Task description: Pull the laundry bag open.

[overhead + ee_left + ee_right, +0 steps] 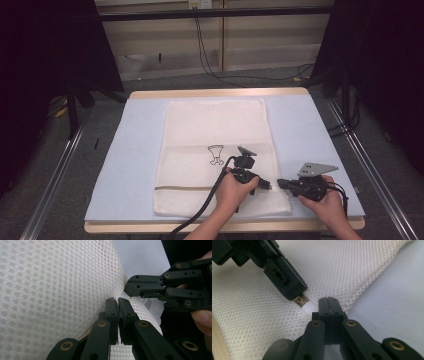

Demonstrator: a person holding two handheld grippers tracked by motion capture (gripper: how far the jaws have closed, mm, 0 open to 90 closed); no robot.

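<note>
Pale blue matting covers my table (310,125), with grey floor and dark curtains around it, and on that mat lies the white mesh bag (215,130), flat, long side running away from me, a small black drawing (215,154) near its middle and a tan stripe (182,188) across its near end. It's zipped-looking and flat; what it holds, if anything, I can't tell.

Both my forearms come in low from the near edge. My left hand (231,192) sits over the bag's near right part, gripper levelled and pointing right. My left gripper (117,302) has its jaws pressed together at the bag's right edge, and in the right gripper view a small pale tab (308,307) with its slider sticks out from under those jaws, so I've got that pinched.

My right hand (325,197) rests just off the bag's right edge, over bare mat, gripper pointing left toward the other. My right gripper (327,300) is closed tight too, tips at the mesh edge just beside that pale tab; whether they nip the mesh I can't tell. The two sets of tips sit nearly nose to nose.
</note>
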